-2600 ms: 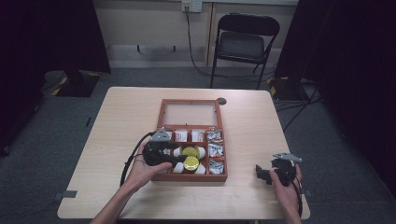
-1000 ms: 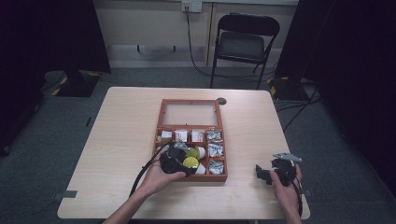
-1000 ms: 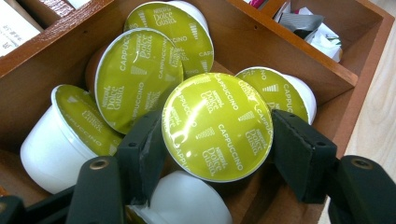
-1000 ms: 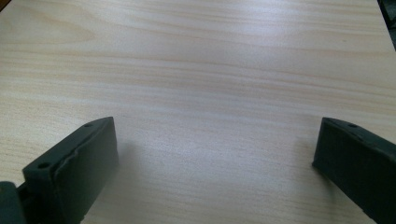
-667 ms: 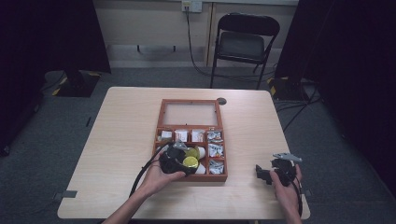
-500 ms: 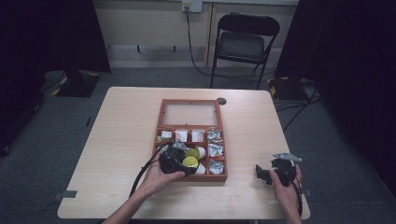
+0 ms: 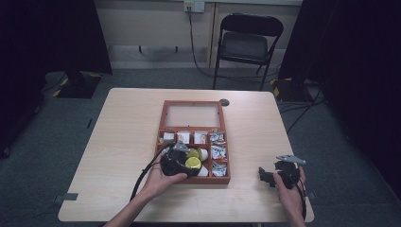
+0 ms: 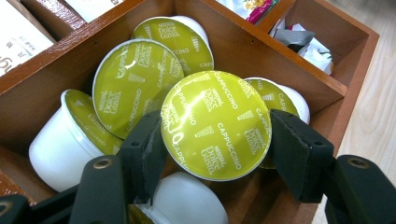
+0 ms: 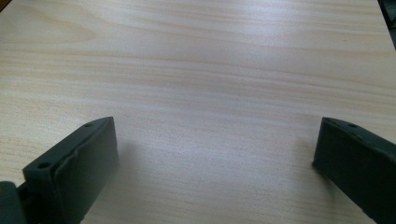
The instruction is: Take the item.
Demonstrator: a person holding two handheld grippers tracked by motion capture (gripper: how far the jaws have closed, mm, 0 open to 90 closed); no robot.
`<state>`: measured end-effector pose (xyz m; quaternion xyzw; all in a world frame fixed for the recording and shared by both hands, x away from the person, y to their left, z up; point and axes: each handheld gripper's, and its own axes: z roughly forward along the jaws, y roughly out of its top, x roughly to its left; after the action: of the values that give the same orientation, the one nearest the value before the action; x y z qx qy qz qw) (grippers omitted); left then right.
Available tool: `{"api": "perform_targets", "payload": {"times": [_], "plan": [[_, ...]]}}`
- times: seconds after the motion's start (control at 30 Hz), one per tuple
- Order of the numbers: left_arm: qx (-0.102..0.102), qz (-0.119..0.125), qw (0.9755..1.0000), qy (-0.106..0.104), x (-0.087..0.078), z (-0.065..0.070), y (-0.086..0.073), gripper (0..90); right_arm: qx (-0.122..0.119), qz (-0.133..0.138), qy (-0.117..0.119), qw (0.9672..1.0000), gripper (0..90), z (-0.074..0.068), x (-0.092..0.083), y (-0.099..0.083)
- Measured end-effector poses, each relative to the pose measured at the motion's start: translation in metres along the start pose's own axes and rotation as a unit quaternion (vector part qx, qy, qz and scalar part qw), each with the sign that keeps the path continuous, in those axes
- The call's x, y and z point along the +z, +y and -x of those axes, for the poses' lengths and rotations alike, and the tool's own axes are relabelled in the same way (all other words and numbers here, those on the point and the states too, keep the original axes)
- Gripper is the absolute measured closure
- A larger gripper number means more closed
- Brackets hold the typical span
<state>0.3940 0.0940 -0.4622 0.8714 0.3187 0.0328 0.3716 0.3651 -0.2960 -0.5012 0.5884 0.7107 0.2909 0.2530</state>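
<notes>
Coffee capsule (image 8: 215,125) with the yellow-green foil lid sat clamped in my left gripper (image 8: 217,140), one black jaw pressed against each side of its rim. It was in the front compartment of the wooden box (image 7: 164,113), resting on top of other capsules (image 8: 135,86) of the same kind. From above, my left gripper (image 7: 177,161) was at the box's near edge. My right gripper (image 7: 279,171) rested apart near the table's (image 7: 123,123) right front corner, its jaws spread wide over bare wood.
</notes>
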Motion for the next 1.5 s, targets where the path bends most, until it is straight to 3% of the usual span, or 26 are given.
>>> {"api": "perform_targets", "payload": {"times": [0.23, 0.37, 0.5, 1.5], "plan": [[-0.001, 0.002, 1.0000, 0.008, -0.001, 0.001, 0.000, 38.5, 0.000, 0.000, 0.000, 1.0000, 0.0, 0.000, 0.000, 0.000], [-0.001, 0.016, 0.9999, -0.001, -0.003, 0.000, 0.001, 38.5, 0.000, 0.000, 0.000, 1.0000, 0.0, 0.000, 0.000, 0.000], [0.001, 0.006, 1.0000, 0.000, -0.004, 0.000, 0.001, 38.5, 0.000, 0.000, 0.000, 1.0000, 0.0, 0.000, 0.000, 0.000], [0.007, 0.032, 0.9993, -0.016, -0.016, 0.000, 0.007, 38.4, 0.000, 0.000, 0.000, 1.0000, 0.0, 0.000, 0.000, 0.000]]}}
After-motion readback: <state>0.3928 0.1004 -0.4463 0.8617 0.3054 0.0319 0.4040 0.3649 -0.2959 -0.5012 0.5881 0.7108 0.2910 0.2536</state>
